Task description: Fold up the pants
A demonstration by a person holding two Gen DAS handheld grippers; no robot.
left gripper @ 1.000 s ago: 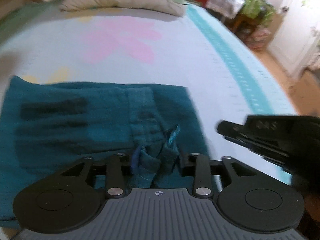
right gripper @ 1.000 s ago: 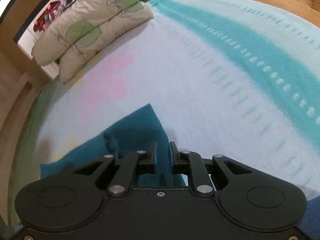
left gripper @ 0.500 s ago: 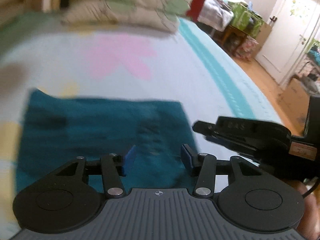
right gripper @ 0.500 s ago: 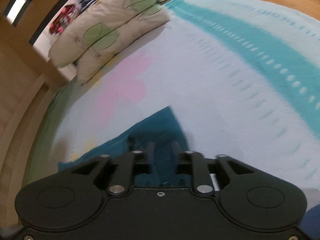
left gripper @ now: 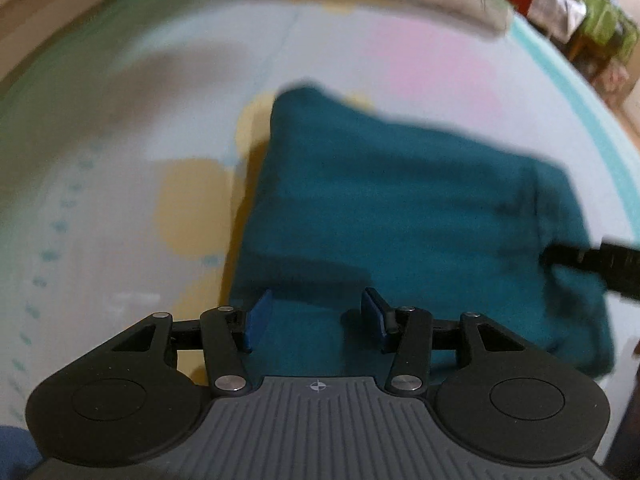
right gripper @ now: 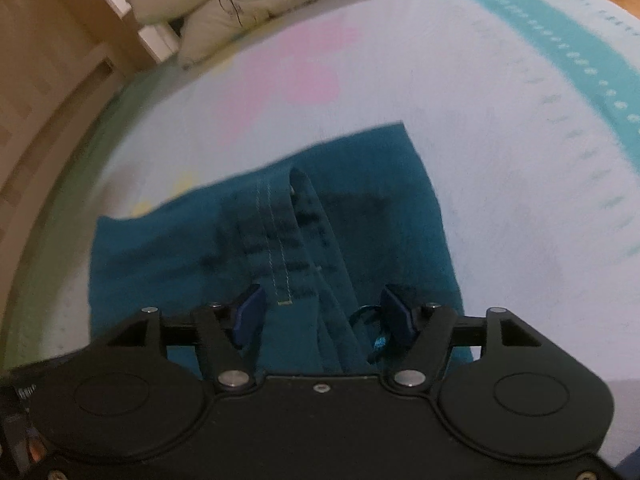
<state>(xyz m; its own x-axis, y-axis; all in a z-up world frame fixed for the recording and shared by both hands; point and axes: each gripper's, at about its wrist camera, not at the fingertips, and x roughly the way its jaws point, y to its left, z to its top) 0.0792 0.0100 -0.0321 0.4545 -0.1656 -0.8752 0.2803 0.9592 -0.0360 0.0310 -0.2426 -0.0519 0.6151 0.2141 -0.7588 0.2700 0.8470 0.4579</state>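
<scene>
Right wrist view alone shows pants (right gripper: 360, 216) white stitching (right gripper: 276, 248).

The left gripper (left gripper: 316, 320) sits at the lower centre of its own view, angled downward, its blue pads (left gripper: 256, 320) parted with nothing pinched between them; the right gripper (right gripper: 322, 316) fills the lower centre of its view, also tilted down, its jaws having just been opening and now standing wide, gripping nothing; its black tip (left gripper: 592, 260) enters the left view from the right edge.
</scene>
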